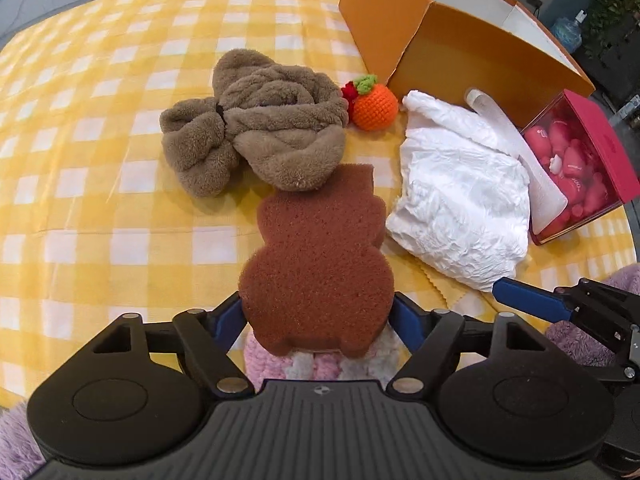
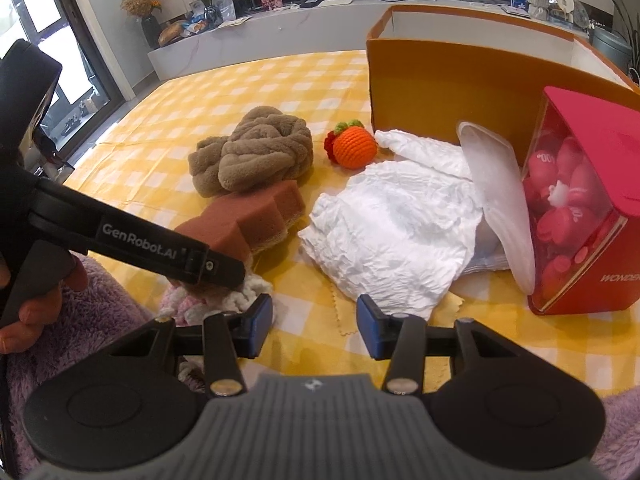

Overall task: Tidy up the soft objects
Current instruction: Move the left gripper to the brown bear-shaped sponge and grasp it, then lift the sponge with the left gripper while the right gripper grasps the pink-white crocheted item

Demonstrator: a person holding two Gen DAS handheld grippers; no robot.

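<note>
My left gripper (image 1: 318,316) is shut on a brown bear-shaped sponge (image 1: 320,256) and holds it just above a pink and white knitted piece (image 1: 320,364). The sponge (image 2: 244,220) also shows in the right wrist view, under the left gripper's arm (image 2: 132,240). My right gripper (image 2: 316,320) is open and empty over the yellow checked cloth (image 2: 304,360). A brown fluffy towel (image 1: 260,128) lies bunched beyond the sponge. An orange crocheted fruit (image 1: 374,106) sits beside it. A crumpled white cloth (image 1: 460,204) lies to the right.
An open orange box (image 1: 452,48) lies on its side at the back right. A red box with a clear front (image 2: 580,216) holds pink items at the right, with a translucent lid (image 2: 504,200) leaning on it. Purple fluffy fabric (image 2: 80,320) lies at the near edge.
</note>
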